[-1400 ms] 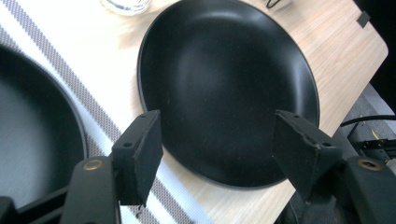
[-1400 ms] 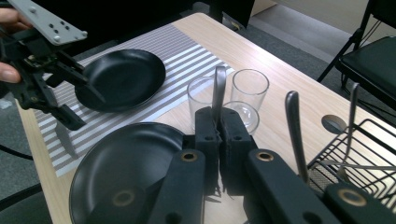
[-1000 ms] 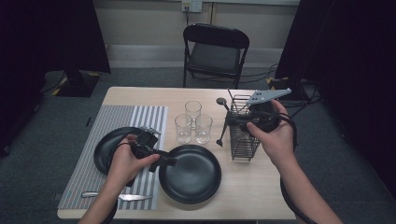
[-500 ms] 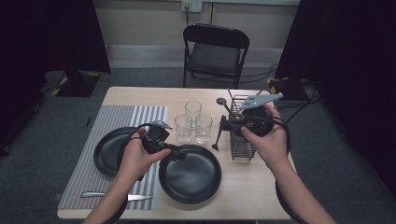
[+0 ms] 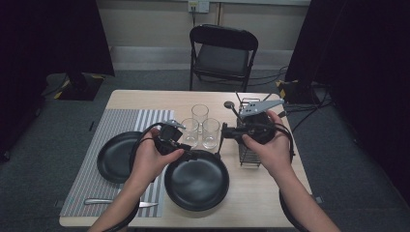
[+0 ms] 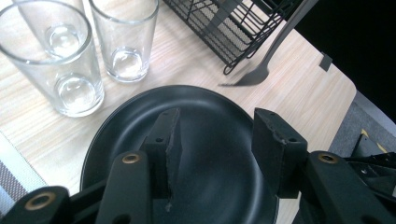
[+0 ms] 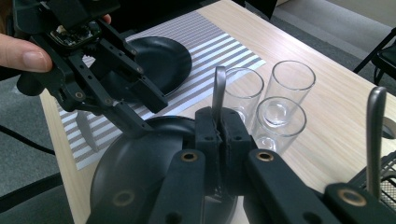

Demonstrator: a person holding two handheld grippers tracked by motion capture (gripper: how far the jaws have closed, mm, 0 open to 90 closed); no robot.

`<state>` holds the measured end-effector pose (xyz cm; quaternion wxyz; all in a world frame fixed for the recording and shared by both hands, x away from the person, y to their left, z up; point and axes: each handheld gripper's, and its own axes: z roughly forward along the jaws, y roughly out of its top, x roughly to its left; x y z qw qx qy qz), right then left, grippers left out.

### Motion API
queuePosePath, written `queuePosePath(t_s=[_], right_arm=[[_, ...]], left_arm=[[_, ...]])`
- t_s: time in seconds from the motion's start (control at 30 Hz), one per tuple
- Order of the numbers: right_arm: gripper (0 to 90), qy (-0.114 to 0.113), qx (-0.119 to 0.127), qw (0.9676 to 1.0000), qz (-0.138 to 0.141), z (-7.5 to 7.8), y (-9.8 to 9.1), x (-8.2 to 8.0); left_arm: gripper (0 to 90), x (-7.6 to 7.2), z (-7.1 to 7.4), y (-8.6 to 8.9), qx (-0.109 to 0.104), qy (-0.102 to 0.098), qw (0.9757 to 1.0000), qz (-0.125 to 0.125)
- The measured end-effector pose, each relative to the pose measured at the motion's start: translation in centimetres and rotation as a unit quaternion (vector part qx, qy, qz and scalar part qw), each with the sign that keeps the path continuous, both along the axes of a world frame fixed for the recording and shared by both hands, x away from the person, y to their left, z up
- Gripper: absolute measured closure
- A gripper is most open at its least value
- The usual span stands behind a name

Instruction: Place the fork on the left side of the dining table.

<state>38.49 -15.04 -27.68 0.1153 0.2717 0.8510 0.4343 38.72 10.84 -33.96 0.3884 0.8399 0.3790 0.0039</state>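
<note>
You have the fork (image 7: 218,91) by its handle, clenched in your right claw (image 7: 219,126). It stands nearly upright, with the tines (image 6: 252,77) low beside the wire rack (image 5: 249,154), at or just above the surface (image 5: 261,193); which of the two I cannot tell. It looks as though the fork is meant for the striped placemat (image 5: 96,169), perhaps by way of your other hand.

Lift it straight up first, so the tines clear the rack's foot and the rim of the near plate (image 5: 196,193). Then carry it well above the three glasses (image 5: 200,125), which stand just beside its path.

Your left claw (image 6: 217,121) hovers over that near plate, half released. Its jaws have just been closing, with nothing between them. If you mean to hand the fork over, open them again and take the handle low, below your right grip. Let go on the right only once the left pads press firmly.

The far plate (image 5: 113,159) and the knife (image 5: 101,200) already lie on the mat, so aim for the bare stripes.
</note>
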Motion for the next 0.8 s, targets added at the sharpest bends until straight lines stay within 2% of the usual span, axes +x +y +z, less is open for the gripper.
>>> queuePosePath(t_s=[0.13,0.17,0.43,0.8], right_arm=[[87.6,0.001,-0.001,1.0,0.001,-0.2,0.4,-0.1],[87.6,0.004,-0.001,1.0,0.001,-0.3,0.6,-0.2],[87.6,0.006,-0.003,1.0,0.002,-0.6,1.2,-0.6],[87.6,0.009,-0.006,0.9999,0.006,-0.9,1.9,-0.8]], left_arm=[[53.9,0.1,0.3,-0.4,0.002,-0.001,1.0,-0.004],[54.2,0.1,0.3,-0.6,-0.003,-0.005,1.0,0.002],[56.6,0.3,0.6,-1.9,0.002,-0.012,0.9998,-0.017],[57.1,0.2,0.8,-3.5,-0.004,-0.025,0.9993,-0.028]])
